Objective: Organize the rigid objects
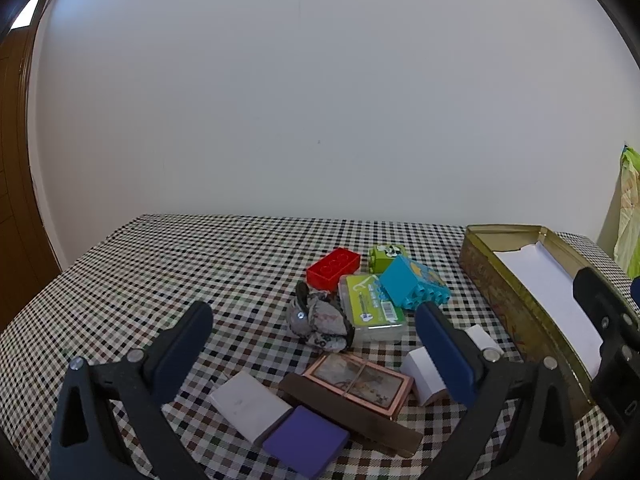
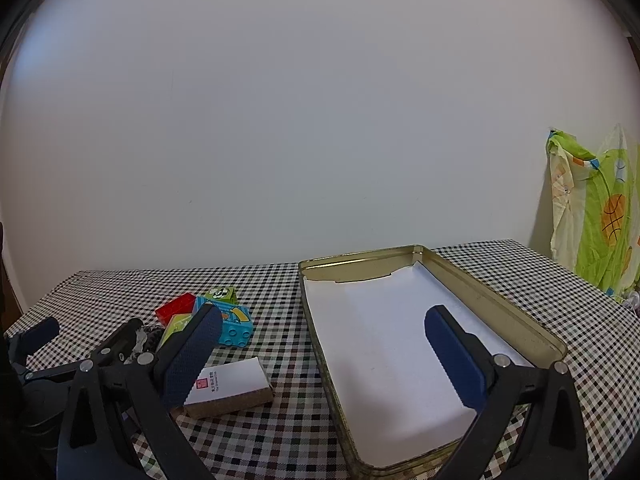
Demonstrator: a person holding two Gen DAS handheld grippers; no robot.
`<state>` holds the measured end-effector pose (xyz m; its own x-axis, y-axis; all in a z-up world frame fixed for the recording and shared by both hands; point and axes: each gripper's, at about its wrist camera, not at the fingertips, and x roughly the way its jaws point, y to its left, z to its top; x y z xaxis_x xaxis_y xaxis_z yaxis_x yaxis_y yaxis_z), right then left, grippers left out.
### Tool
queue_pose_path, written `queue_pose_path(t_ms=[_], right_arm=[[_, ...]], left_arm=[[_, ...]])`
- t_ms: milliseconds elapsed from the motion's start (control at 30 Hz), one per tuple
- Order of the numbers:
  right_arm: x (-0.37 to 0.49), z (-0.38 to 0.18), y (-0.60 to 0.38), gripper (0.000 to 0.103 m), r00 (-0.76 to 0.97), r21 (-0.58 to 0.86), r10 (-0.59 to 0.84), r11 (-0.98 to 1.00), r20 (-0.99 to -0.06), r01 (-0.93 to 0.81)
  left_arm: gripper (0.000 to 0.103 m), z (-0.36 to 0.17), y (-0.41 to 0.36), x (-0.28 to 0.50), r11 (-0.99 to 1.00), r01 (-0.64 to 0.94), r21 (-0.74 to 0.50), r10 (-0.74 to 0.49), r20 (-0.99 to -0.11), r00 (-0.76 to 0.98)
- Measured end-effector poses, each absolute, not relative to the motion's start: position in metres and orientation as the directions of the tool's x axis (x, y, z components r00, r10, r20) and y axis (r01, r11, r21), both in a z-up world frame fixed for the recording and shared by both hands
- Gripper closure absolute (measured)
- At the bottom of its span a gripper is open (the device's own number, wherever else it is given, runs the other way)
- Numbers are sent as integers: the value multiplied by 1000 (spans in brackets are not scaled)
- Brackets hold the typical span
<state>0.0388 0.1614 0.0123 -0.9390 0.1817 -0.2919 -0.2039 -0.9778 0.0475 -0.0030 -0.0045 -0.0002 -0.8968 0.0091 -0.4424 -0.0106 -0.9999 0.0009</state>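
Note:
On the checked tablecloth lies a pile: a red brick (image 1: 333,267), a green brick (image 1: 386,257), a blue brick (image 1: 414,287), a clear case with a green card (image 1: 372,312), a grey lump (image 1: 320,322), a copper-framed picture (image 1: 358,383) on a dark wooden strip, a white slab (image 1: 250,404), a purple slab (image 1: 306,440) and a white box (image 1: 424,372). My left gripper (image 1: 314,344) hovers open above the pile. My right gripper (image 2: 324,352) is open over the left wall of the gold tin (image 2: 500,312), which is lined with white paper. The white box (image 2: 230,386) lies by its left finger.
The table's back edge meets a plain white wall. A green patterned cloth (image 2: 592,212) hangs at the far right. A brown wooden door (image 1: 16,184) stands at the left. The other gripper's black frame (image 1: 608,328) shows over the tin.

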Motion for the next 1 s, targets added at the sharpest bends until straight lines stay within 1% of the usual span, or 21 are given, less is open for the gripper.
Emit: queue_pose_path(t_ms=[133,333,467,533,633,700,733,767,833,867,933,967,1000], right_arm=[[38,12,163,0,-938,48,176,-979,-298,-199],[33,9,159,1,-935,49,165,-981,-314,-189],[27,7,155,2,-932,38,134,-987,-337,-156],[24,5,150,8,-929,24,108,-992,-355,-125],[19,4,145,16,-923,14,64,-997,-380,-75],[16,4,145,18,-920,22,36,-999,-389,-48],[11,3,145,19,-912,41,-1,-999,-409,-17],[6,2,146,20,-895,61,-122,-992,-430,106],[0,-2,143,27,-859,97,-195,-981,-473,169],[-5,-5,141,28,-832,120,-244,-970,-498,212],[-10,-11,133,40,-779,156,-314,-949,-542,274],[-13,-15,125,44,-744,160,-347,-936,-571,314],[-6,-22,108,53,-728,147,-359,-929,-584,340]], left_arm=[[1,-1,-8,-1,-1000,-8,-5,9,-447,-895],[1,-4,-23,7,-1000,-4,-13,10,-478,-878],[1,-7,-51,20,-998,55,-18,-38,-510,-859],[1,-8,-62,23,-997,71,-16,-52,-521,-852],[1,-12,-77,27,-994,97,41,-104,-551,-828],[1,-16,-87,26,-992,106,65,-124,-577,-807],[1,-17,-87,26,-992,106,73,-129,-586,-800],[1,-18,-90,26,-992,96,79,-124,-597,-792],[1,-21,-92,29,-994,74,84,-110,-612,-783],[1,-22,-94,31,-995,58,80,-95,-624,-776],[1,-23,-94,33,-996,39,77,-79,-638,-766],[1,-25,-96,35,-996,38,77,-79,-644,-761],[1,-26,-98,37,-996,38,78,-80,-651,-755]])
